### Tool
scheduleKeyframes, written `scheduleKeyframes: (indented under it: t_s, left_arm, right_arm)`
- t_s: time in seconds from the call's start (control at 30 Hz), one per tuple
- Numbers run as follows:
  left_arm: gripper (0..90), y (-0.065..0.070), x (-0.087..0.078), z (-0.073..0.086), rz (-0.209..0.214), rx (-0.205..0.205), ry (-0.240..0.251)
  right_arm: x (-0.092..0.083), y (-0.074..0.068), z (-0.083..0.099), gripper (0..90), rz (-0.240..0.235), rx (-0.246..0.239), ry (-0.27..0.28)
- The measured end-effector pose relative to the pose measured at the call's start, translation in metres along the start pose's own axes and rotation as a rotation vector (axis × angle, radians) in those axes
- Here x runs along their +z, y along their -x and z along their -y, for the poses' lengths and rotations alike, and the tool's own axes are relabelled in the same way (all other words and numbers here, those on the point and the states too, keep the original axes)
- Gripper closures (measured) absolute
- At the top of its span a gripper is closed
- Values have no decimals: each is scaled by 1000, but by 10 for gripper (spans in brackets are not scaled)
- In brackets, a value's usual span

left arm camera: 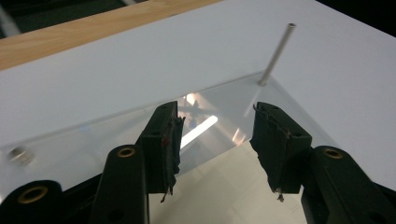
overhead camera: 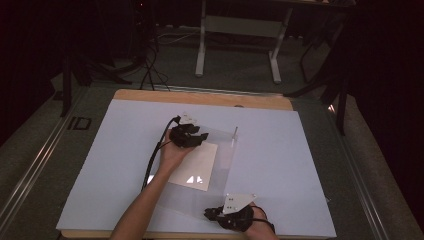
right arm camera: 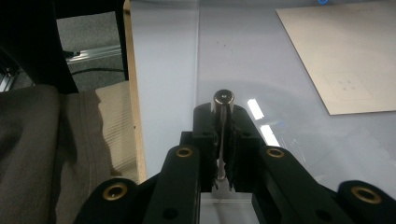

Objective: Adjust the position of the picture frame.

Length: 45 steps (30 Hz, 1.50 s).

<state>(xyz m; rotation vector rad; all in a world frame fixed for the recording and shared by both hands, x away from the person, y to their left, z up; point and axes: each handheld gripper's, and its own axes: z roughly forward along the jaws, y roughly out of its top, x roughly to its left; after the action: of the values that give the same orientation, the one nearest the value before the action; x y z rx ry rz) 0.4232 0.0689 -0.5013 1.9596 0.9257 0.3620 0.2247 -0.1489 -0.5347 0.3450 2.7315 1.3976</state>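
Roughly: counter (overhead camera: pixel 300 165) carries a clear acrylic sheet (overhead camera: pixel 225 150), edges hard to make out. Paper (overhead camera: pixel 197 165) lies under the sheet. Left hand-held gripper (left arm camera: pixel 217 140) spread over the sheet's far part, nothing between. Right hand-held gripper (right arm camera: pixel 224 154) pinches a metal post (right arm camera: pixel 223 100) at the sheet's near corner; lower end hidden.

Dim room, dark edges — overhead glare on clear sheet (overhead camera: pixel 220 165); pics soft, slightly blurred.
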Motion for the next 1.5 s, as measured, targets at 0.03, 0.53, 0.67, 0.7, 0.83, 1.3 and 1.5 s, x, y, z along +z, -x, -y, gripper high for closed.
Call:
scheduleKeyframes:
  t_s: [0.03, 0.53, 0.67, 0.7, 0.83, 1.3, 1.5]
  left_arm:
    - [520, 2, 3, -2, 4, 21, 1]
    - [599, 30, 70, -32, 85, 85, -65]
    - [607, 36, 82, -34, 93, 92, -83]
    - [607, 38, 90, -36, 96, 91, -96]
    - [668, 41, 99, -37, 96, 86, -120]
    - [792, 41, 117, -38, 122, 42, -115]
    - [800, 41, 123, -40, 129, 39, -114]
  right_arm:
    - [0, 0, 0, 835, 0, 1, 0]
    - [0, -1, 2, 831, 10, 37, 16]
    - [0, -2, 2, 831, 15, 37, 14]
    - [0, -2, 2, 830, 16, 37, 14]
    - [1, -2, 3, 825, 18, 48, 22]
    - [4, -3, 4, 822, 37, 50, -19]
    - [3, -5, 4, 821, 55, 61, -19]
